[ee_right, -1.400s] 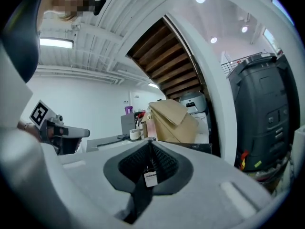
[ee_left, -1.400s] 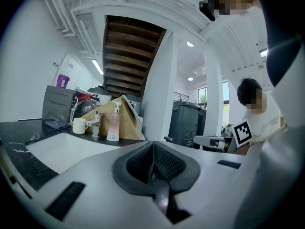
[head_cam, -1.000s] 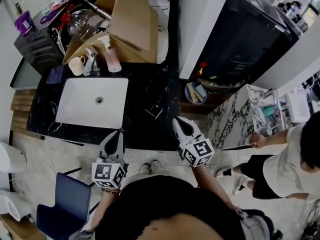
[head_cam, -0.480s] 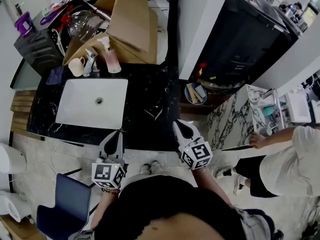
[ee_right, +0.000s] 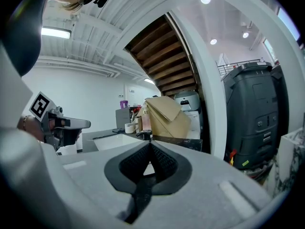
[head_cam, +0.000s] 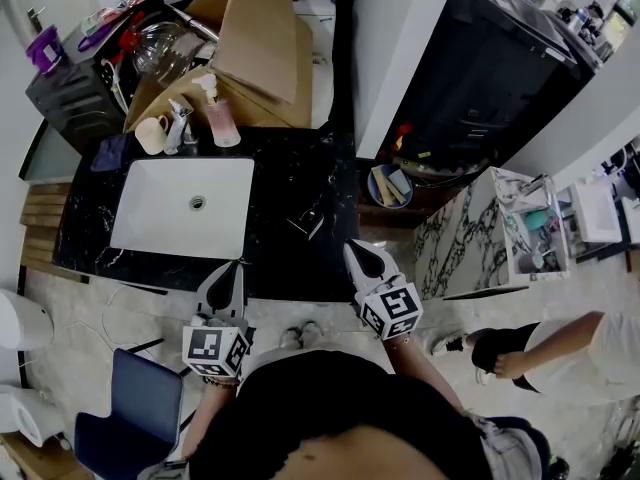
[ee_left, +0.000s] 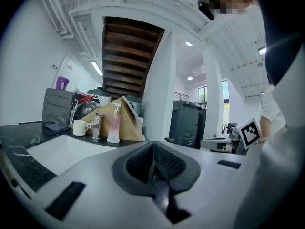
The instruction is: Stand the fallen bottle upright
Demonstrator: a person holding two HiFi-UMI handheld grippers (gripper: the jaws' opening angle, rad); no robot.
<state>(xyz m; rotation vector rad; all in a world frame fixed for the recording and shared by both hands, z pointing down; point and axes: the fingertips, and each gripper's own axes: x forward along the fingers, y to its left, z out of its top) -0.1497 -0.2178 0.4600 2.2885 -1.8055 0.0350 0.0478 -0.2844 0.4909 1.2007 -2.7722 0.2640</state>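
Observation:
A pink pump bottle (head_cam: 218, 116) stands upright at the back of the black counter (head_cam: 300, 168), beside the faucet (head_cam: 179, 123); it also shows in the left gripper view (ee_left: 114, 126). A small dark object (head_cam: 307, 220) lies flat on the counter, ahead of my right gripper (head_cam: 353, 246); I cannot tell what it is. My left gripper (head_cam: 238, 266) hovers at the counter's near edge, in front of the white sink (head_cam: 150, 233). Both grippers are shut with nothing between the pads, as the left gripper (ee_left: 153, 144) and the right gripper (ee_right: 149, 144) show in their own views.
A cardboard box (head_cam: 262, 48), a cream cup (head_cam: 151, 134) and a dark rack (head_cam: 80, 83) of dishes crowd the back. A black bin (head_cam: 490, 78) stands to the right, beyond a white pillar (head_cam: 390, 38). A person (head_cam: 560, 343) is at the lower right, a blue chair (head_cam: 130, 413) at the lower left.
The person at the right has moved down and away toward the picture's lower right. Both grippers have stayed where they were, still shut.

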